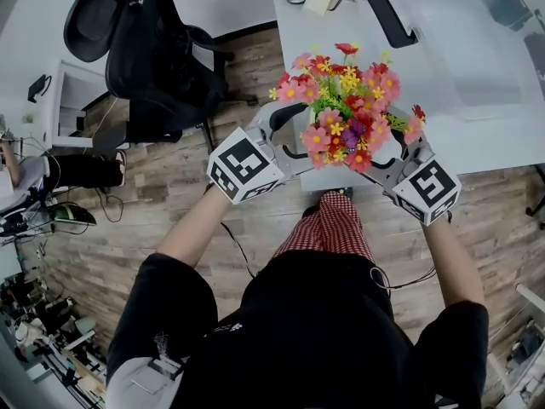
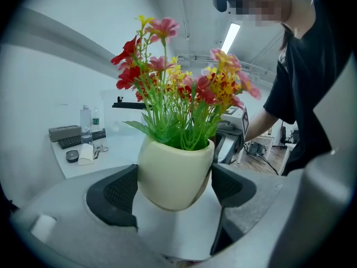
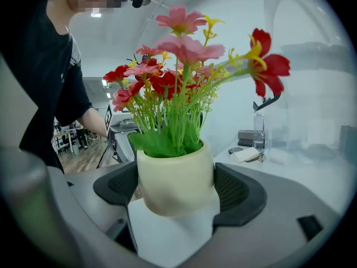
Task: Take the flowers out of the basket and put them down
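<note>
Flowers (image 1: 349, 109), a dense bunch of red, pink and yellow blooms on green stems, are held up over the near edge of the white desk (image 1: 477, 100). Their cream pot (image 2: 175, 172) sits slightly tilted, clamped from opposite sides by the left gripper (image 2: 175, 190) and the right gripper (image 3: 175, 191). Likely risk: the smooth, rounded pot slips downward if either grip eases or the grippers drift apart

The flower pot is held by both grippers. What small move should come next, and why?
Probably carry the cream pot a little forward and lower it onto the white table. The left gripper and the right gripper both clamp it from opposite sides, and it hangs in air at the table's front edge.
</note>
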Demonstrator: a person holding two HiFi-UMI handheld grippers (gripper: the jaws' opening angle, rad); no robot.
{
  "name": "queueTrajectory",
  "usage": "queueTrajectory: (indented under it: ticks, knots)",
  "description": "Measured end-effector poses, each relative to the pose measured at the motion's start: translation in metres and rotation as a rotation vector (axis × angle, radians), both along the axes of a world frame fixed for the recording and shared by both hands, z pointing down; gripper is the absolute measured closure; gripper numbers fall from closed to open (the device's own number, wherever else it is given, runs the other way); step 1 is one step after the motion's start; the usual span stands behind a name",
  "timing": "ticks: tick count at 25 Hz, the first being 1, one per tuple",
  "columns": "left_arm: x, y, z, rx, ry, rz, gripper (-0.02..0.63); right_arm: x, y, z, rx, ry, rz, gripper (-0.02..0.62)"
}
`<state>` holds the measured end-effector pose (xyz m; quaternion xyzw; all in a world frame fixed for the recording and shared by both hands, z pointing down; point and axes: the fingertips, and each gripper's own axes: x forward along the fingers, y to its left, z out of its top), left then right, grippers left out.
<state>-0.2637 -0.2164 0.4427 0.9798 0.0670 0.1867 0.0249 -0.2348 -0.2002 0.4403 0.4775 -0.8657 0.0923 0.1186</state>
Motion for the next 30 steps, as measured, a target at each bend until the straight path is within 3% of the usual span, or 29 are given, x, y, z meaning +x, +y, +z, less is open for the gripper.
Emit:
queueTrajectory:
  ticks: [30]
  knots:
    - [0.009, -0.01, 0.03, -0.014, -0.032, -0.005, 0.192, 0.011, -0.01, 0.03, -0.043, -0.004, 0.019, 0.156]
